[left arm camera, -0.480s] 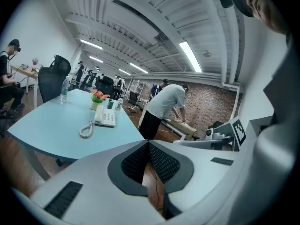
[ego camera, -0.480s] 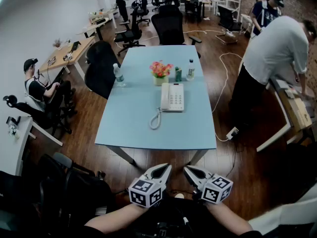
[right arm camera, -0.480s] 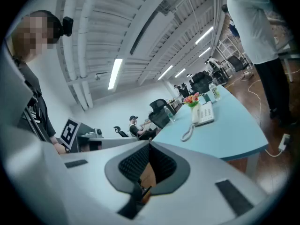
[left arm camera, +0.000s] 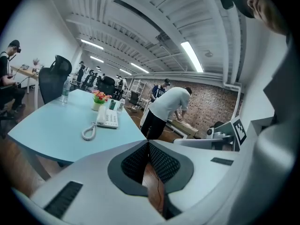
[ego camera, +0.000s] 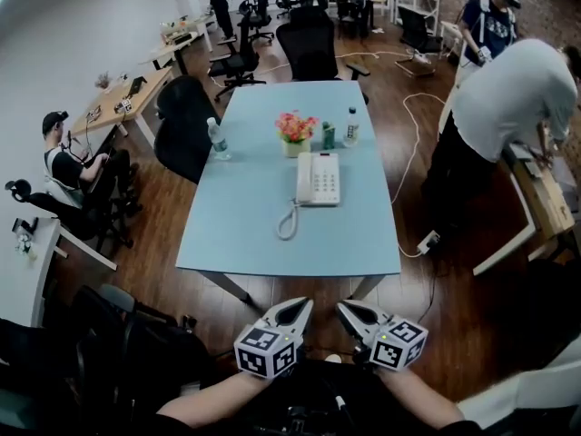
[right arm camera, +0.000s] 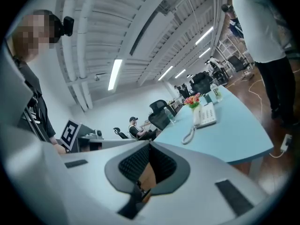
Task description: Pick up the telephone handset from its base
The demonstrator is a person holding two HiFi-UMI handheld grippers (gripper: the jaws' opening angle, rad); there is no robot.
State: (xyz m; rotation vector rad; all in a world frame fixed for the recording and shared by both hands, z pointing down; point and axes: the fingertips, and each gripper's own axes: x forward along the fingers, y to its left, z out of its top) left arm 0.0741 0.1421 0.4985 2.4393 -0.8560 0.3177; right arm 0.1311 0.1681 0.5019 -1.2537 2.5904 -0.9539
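A white telephone (ego camera: 317, 179) lies in the middle of the light blue table (ego camera: 245, 234), its handset (ego camera: 304, 178) resting on the left side of the base and a coiled cord (ego camera: 287, 221) trailing toward me. The telephone also shows far off in the left gripper view (left arm camera: 107, 118) and in the right gripper view (right arm camera: 205, 116). My left gripper (ego camera: 304, 308) and right gripper (ego camera: 343, 311) are held close to my body, well short of the table's near edge. Both are shut with nothing between their jaws.
Behind the phone stand a flower pot (ego camera: 295, 131), a green can (ego camera: 327, 136) and a small bottle (ego camera: 349, 127); a water bottle (ego camera: 216, 138) sits at the table's left edge. Office chairs (ego camera: 185, 123) ring the table. A person (ego camera: 499, 107) bends over a bench at right. Cables (ego camera: 413, 116) cross the floor.
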